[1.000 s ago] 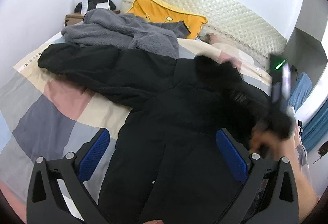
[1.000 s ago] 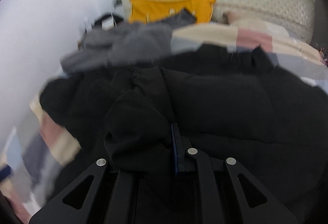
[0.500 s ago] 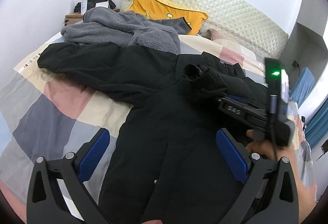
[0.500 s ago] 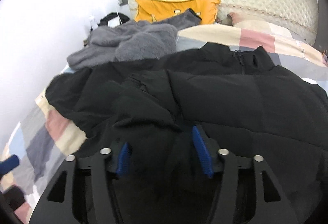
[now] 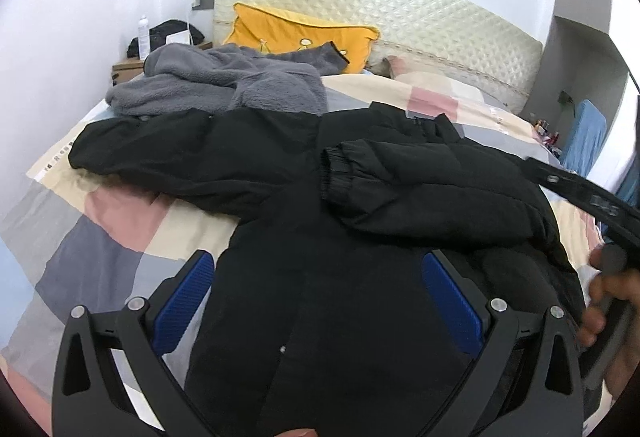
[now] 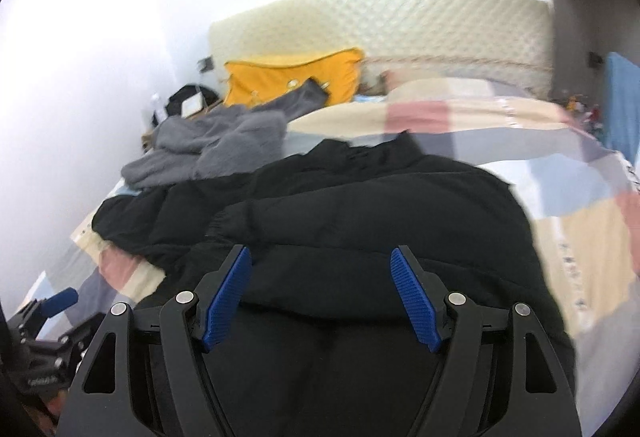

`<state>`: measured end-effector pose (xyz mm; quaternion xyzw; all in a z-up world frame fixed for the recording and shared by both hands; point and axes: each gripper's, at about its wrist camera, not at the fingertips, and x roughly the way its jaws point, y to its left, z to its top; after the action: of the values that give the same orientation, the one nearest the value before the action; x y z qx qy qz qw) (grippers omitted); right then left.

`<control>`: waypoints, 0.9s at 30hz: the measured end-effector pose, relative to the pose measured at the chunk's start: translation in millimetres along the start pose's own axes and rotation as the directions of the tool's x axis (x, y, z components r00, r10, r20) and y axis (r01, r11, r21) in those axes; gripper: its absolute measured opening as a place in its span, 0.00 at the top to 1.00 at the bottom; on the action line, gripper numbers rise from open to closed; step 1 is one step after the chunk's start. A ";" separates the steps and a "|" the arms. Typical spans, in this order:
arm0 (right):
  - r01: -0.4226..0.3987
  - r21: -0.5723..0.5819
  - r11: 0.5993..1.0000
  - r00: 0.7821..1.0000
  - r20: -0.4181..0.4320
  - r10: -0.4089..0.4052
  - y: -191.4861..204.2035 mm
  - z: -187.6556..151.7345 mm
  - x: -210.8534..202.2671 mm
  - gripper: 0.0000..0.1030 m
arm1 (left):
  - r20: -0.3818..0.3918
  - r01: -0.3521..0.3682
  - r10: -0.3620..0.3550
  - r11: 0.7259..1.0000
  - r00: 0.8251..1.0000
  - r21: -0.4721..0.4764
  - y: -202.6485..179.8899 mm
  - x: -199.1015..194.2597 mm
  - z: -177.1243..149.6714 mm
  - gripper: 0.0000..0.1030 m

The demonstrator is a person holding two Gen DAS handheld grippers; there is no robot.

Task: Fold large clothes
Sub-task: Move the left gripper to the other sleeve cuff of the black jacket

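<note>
A large black puffer jacket lies spread on the bed. One sleeve is folded across its chest, cuff toward the left. The other sleeve stretches out to the left. My left gripper hovers open over the jacket's lower body, nothing between its blue pads. My right gripper is above the jacket, its jaws opening, with no cloth between them. The hand holding it shows at the right edge of the left wrist view.
A grey fleece garment is heaped at the head of the bed by a yellow pillow and the quilted headboard. A nightstand with a bottle stands back left. The checked bedcover shows left of the jacket.
The right gripper was shut on the sleeve, then let go, opened and drew back and up. The sleeve now rests across the jacket's chest. The left gripper shifted slightly and stayed open.
</note>
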<state>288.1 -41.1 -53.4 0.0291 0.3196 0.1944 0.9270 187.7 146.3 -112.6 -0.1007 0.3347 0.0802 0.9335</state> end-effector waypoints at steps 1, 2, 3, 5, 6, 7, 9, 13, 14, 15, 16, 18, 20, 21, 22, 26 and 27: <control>0.010 0.007 1.000 1.000 0.007 -0.010 -5.3 -2.5 -6.3 0.30 | 0.004 0.008 -0.008 1.000 1.000 0.012 -5.0 -1.4 -0.9 0.00; 0.027 0.013 1.000 0.999 0.018 -0.027 -12.7 -7.2 -16.3 0.30 | 0.005 0.021 -0.021 0.999 1.000 0.025 -9.9 -2.5 -2.0 0.00; 0.039 0.011 0.999 0.999 0.024 -0.039 -17.3 -10.8 -23.4 0.30 | 0.003 0.031 -0.031 0.999 1.000 0.034 -14.6 -3.1 -3.3 0.00; 0.068 -0.012 0.998 0.997 0.042 -0.068 -26.6 -20.8 -41.9 0.30 | 0.001 0.040 -0.041 0.998 0.999 0.047 -23.7 -4.2 -6.0 0.00; 0.086 -0.013 0.996 0.995 0.045 -0.085 -30.9 -25.8 -51.8 0.30 | 0.003 0.046 -0.046 0.998 0.999 0.051 -26.7 -4.8 -6.8 0.00; 0.094 -0.005 0.996 0.995 0.042 -0.094 -33.8 -28.9 -58.1 0.30 | 0.008 0.049 -0.050 0.997 0.999 0.059 -31.1 -5.8 -8.1 0.00; 0.102 0.020 0.995 0.993 0.055 -0.102 -38.6 -37.0 -80.8 0.30 | 0.021 0.047 -0.048 0.995 0.999 0.084 -40.0 -7.7 -11.2 0.00; 0.120 0.003 0.993 0.988 0.094 -0.120 -37.4 -46.2 -117.1 0.30 | 0.045 0.056 -0.062 0.990 0.997 0.128 -55.0 -11.3 -15.5 0.00; 0.121 0.003 0.993 0.988 0.101 -0.121 -37.8 -48.1 -124.1 0.30 | 0.055 0.054 -0.062 0.989 0.997 0.135 -58.0 -12.0 -16.0 0.00; 0.122 0.006 0.993 0.987 0.107 -0.121 -39.0 -50.4 -131.5 0.30 | 0.062 0.056 -0.065 0.989 0.996 0.140 -60.4 -12.3 -16.4 0.00; 0.121 0.010 0.993 0.987 0.109 -0.122 -41.5 -52.6 -137.3 0.29 | 0.066 0.057 -0.067 0.988 0.996 0.141 -62.2 -12.5 -17.1 0.00; 0.115 0.013 0.993 0.987 0.112 -0.115 -44.3 -56.4 -145.6 0.29 | 0.071 0.057 -0.068 0.988 0.995 0.143 -64.3 -12.4 -17.5 0.00; 0.119 0.003 0.993 0.986 0.117 -0.119 -45.1 -60.8 -152.0 0.29 | 0.064 0.056 -0.066 0.988 0.996 0.145 -65.4 -12.5 -18.0 0.00; 0.122 -0.007 0.993 0.985 0.124 -0.120 -44.6 -64.0 -156.3 0.28 | 0.060 0.056 -0.065 0.988 0.996 0.146 -66.0 -12.5 -18.5 0.00; 0.124 -0.015 0.992 0.984 0.129 -0.121 -44.7 -67.8 -159.7 0.26 | 0.058 0.053 -0.062 0.988 0.996 0.146 -67.2 -12.6 -19.1 0.00; 0.124 -0.033 0.992 0.984 0.130 -0.118 -43.4 -85.6 -174.0 0.25 | 0.037 0.075 -0.081 0.989 0.996 0.127 -64.6 -14.7 -21.5 0.00; 0.121 -0.035 0.992 0.985 0.129 -0.116 -44.3 -91.3 -178.7 0.25 | 0.035 0.086 -0.091 0.989 0.995 0.124 -64.5 -15.8 -22.1 0.00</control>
<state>119.4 -156.1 -30.0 0.0024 0.2572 0.1435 0.9556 176.1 77.3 -110.4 -0.0566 0.3153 0.0201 0.9471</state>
